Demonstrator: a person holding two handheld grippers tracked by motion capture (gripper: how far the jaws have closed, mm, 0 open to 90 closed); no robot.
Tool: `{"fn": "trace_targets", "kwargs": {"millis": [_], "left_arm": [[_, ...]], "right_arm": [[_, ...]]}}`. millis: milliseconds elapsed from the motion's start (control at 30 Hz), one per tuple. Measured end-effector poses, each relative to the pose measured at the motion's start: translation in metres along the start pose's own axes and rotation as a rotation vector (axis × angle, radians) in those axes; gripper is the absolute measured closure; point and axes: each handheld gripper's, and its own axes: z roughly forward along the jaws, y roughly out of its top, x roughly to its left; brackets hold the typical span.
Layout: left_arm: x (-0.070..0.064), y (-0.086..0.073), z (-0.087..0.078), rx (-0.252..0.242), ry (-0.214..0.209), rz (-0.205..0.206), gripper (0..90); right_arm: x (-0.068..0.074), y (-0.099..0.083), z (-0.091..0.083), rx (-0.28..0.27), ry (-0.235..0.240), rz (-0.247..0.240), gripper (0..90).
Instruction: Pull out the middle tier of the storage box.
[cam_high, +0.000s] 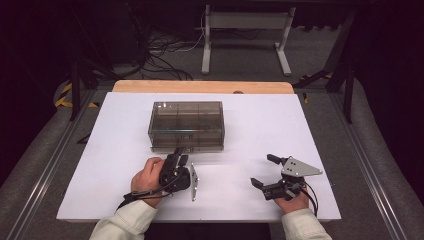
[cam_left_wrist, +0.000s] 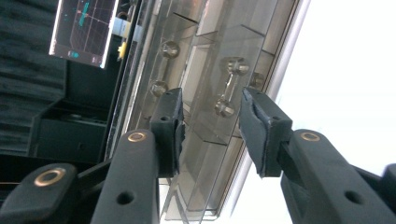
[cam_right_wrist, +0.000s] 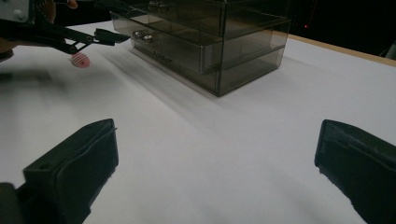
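High view. A smoky see-through drawer box (cam_high: 186, 126) stands on the white table (cam_high: 260, 125), toward its far middle. The left gripper (cam_high: 179, 154), rolled onto its side, reaches to the box's near front, its tips just short of or at the lower drawer front; contact cannot be judged from here. The right gripper (cam_high: 264, 171) rests well apart to the right, near the table's front edge, jaws spread and holding nothing. Both sleeves are cut off by the bottom edge.

Left gripper view. The picture is turned with the hand, so the box runs slantwise. The left gripper (cam_left_wrist: 210, 123) has its jaws apart, one to either side of a small clear drawer handle (cam_left_wrist: 227, 88) with two knob-like ends. The handle lies slightly beyond the pads, not yet between them. Judged step: approach to the handle for a pull. The next move calls for a short advance until the bar sits between the pads, a closing on it, then a straight pull toward the person. Which drawer the handle belongs to is hard to make out through the overlapping clear walls. Further knobs show deeper in.

Right gripper view. The right gripper (cam_right_wrist: 215, 163) looks across bare table at the box (cam_right_wrist: 219, 42), jaws wide. The left gripper (cam_right_wrist: 100, 36) enters at upper left. A small red-and-white thing (cam_right_wrist: 80, 59) beneath it is too blurred to identify.
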Motion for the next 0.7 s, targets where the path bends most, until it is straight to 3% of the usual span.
{"fn": "trace_targets", "kwargs": {"millis": [67, 167, 200, 233, 400, 700], "left_arm": [[0.002, -0.001, -0.001, -0.003, -0.009, -0.003, 59.2], [0.010, -0.003, -0.002, -0.020, -0.073, -0.067, 56.4], [0.010, -0.003, -0.002, -0.020, -0.073, -0.067, 55.4], [0.012, -0.003, -0.003, -0.037, -0.100, -0.103, 54.8], [0.017, -0.003, -0.005, -0.055, -0.127, -0.127, 52.8], [0.026, -0.007, -0.008, -0.088, -0.203, -0.208, 46.7]], "right_arm": [[0.000, 0.000, 0.000, 0.000, 0.000, -0.001, 0.0], [0.000, 0.000, 0.000, 0.003, 0.000, 0.000, 0.0], [0.000, 0.000, 0.000, 0.002, 0.001, 0.000, 0.0], [0.000, 0.000, 0.000, 0.002, 0.001, 0.000, 0.0], [0.000, 0.000, 0.000, 0.002, 0.001, 0.001, 0.0], [0.000, 0.000, 0.000, 0.002, 0.003, 0.000, 0.0]]}}
